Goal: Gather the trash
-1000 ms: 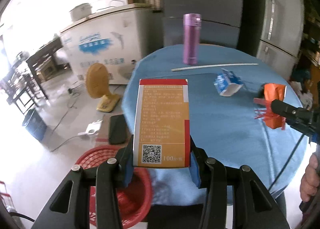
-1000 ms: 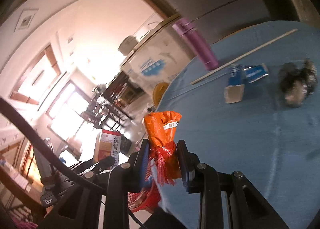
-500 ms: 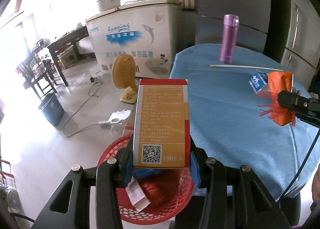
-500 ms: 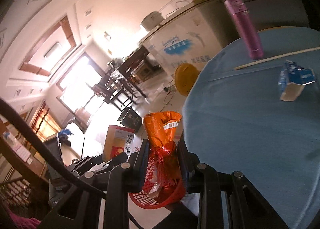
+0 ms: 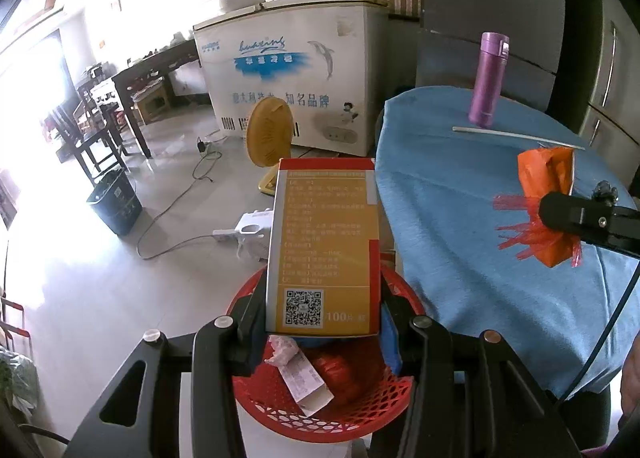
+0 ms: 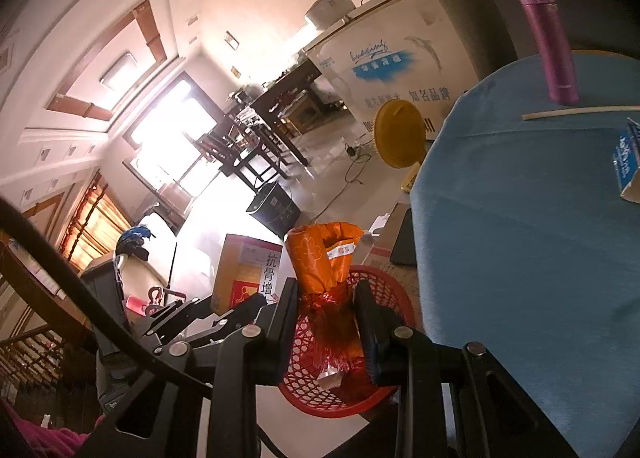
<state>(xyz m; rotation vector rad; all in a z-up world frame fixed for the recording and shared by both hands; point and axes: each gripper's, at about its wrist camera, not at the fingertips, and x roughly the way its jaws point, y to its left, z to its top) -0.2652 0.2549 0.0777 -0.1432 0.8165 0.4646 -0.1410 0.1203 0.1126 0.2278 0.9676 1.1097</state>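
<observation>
The round surface [image 5: 460, 194], draped in blue cloth, fills the right side of both views, with a white chest freezer [image 5: 296, 86] behind it and a yellow fan [image 5: 268, 134] on the floor between them. Beside the surface's edge on the floor stands a red mesh basket [image 5: 332, 410], already holding crumpled paper and red wrapping.

The left gripper [image 5: 322, 322] hangs directly above that basket, its fingers [image 5: 250, 318] pinching the lower end of an upright yellow-and-red carton [image 5: 324, 250], QR code facing the camera. The right gripper [image 6: 326, 322] is just to its right, also above the basket, fingers [image 6: 286, 310] pressed onto the waist of an orange wrapper [image 6: 324, 262] with red frilled cellophane; the wrapper's top stands clear above the fingertips.

On the surface, well apart from both grippers, stand a purple flask [image 5: 488, 78], with a long pale stick [image 5: 516, 136] lying just in front of it, and a small blue-and-white carton [image 6: 628, 166] on its side.
</observation>
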